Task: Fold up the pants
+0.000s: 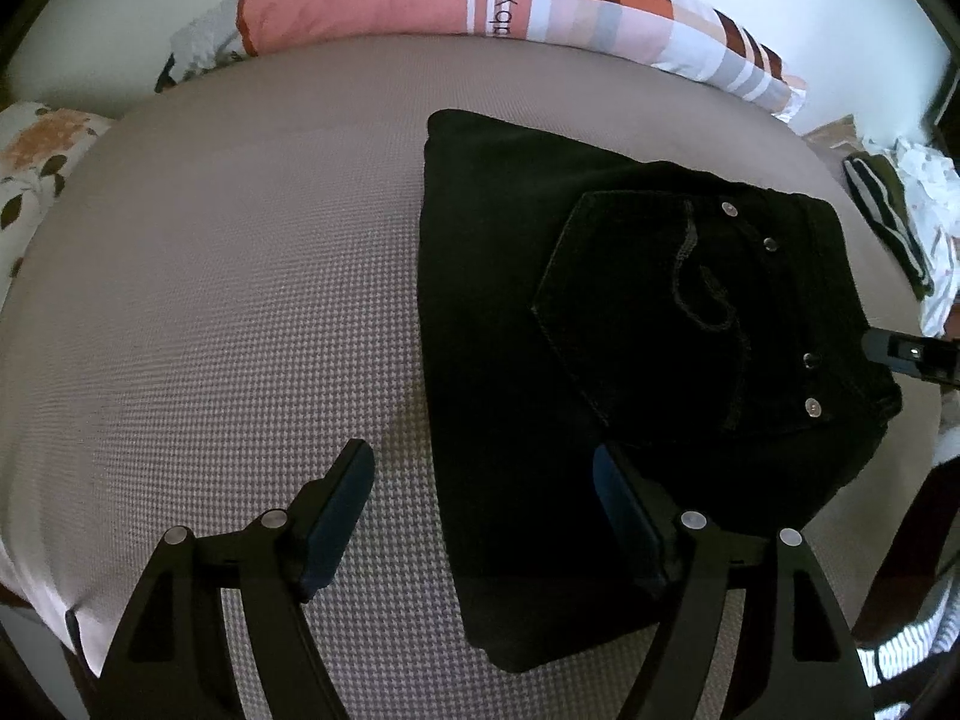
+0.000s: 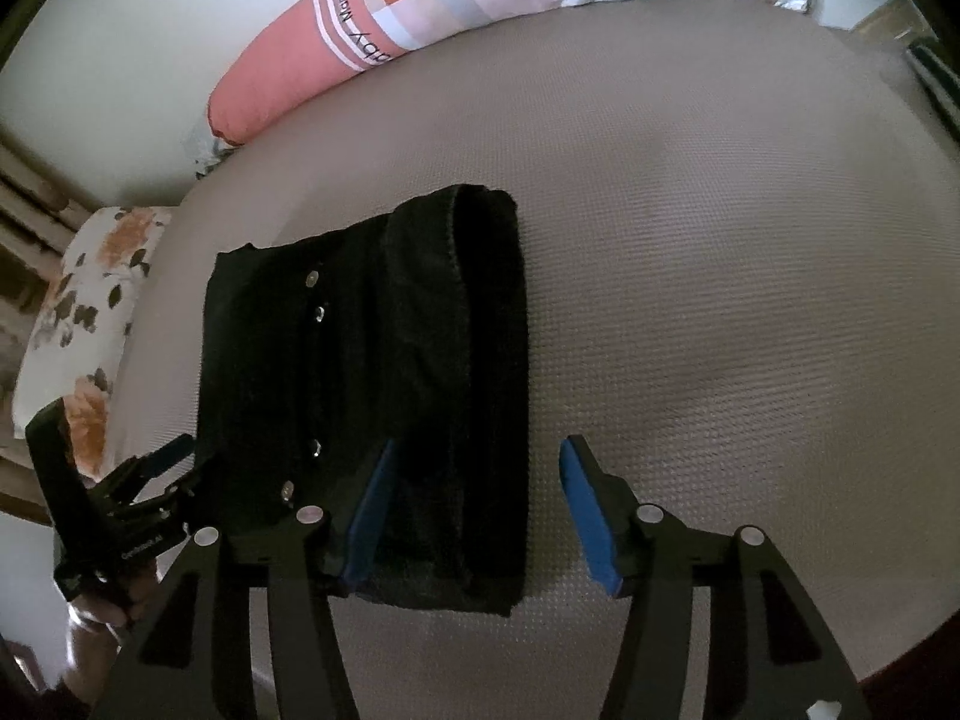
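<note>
Black pants (image 1: 648, 360) lie on the bed (image 1: 240, 300) as a compact folded rectangle, back pocket up, well short of the pink patchwork bolster (image 1: 480, 0) at the far edge. Left tongs (image 1: 483, 510): wide, holding nothing, one finger over the pants' near edge. Right tongs (image 2: 474, 504): wide too, straddling the pants' near corner, nothing gripped. Judgement: folding looks essentially done. At most one more fold or a tidy-up of the thicker rolled edge remains.
</note>
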The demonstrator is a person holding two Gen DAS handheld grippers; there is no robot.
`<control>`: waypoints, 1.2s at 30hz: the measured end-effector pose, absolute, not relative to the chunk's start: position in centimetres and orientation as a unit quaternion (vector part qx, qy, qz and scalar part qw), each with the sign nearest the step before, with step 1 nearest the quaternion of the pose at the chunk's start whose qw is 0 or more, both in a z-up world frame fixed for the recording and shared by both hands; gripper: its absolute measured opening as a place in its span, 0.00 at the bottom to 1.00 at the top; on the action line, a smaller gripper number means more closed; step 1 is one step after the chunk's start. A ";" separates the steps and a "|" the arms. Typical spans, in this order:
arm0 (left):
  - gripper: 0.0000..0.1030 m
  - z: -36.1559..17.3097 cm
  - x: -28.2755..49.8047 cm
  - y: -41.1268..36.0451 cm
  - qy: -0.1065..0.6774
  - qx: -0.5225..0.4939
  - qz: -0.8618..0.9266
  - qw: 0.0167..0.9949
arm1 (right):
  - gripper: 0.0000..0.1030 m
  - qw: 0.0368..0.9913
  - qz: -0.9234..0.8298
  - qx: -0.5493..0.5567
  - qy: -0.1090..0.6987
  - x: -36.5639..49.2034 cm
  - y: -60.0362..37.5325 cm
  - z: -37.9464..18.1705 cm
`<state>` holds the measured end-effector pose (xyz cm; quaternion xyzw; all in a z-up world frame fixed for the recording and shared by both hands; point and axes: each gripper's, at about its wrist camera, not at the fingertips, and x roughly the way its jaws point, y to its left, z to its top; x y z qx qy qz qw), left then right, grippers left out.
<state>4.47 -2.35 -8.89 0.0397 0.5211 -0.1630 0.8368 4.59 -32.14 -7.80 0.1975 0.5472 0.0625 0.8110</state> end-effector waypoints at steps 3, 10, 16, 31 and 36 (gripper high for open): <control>0.74 -8.7 4.8 -1.7 0.524 0.022 -0.182 0.832 | 0.51 0.800 0.086 0.228 0.548 4.9 -32.8 -8.6; 0.74 -8.6 6.6 0.0 0.539 -0.046 -0.220 0.812 | 0.53 0.774 0.148 0.279 0.549 5.5 -34.3 -10.4; 0.74 -9.3 8.5 0.6 0.561 -0.097 -0.247 0.784 | 0.53 0.755 0.187 0.311 0.547 6.5 -35.2 -11.4; 0.70 -9.9 12.1 0.0 0.586 -0.152 -0.311 0.733 | 0.49 0.734 0.240 0.320 0.549 8.9 -35.5 -12.5; 0.59 -10.0 12.4 -0.3 0.581 -0.135 -0.324 0.734 | 0.46 0.720 0.263 0.335 0.549 9.9 -35.2 -13.1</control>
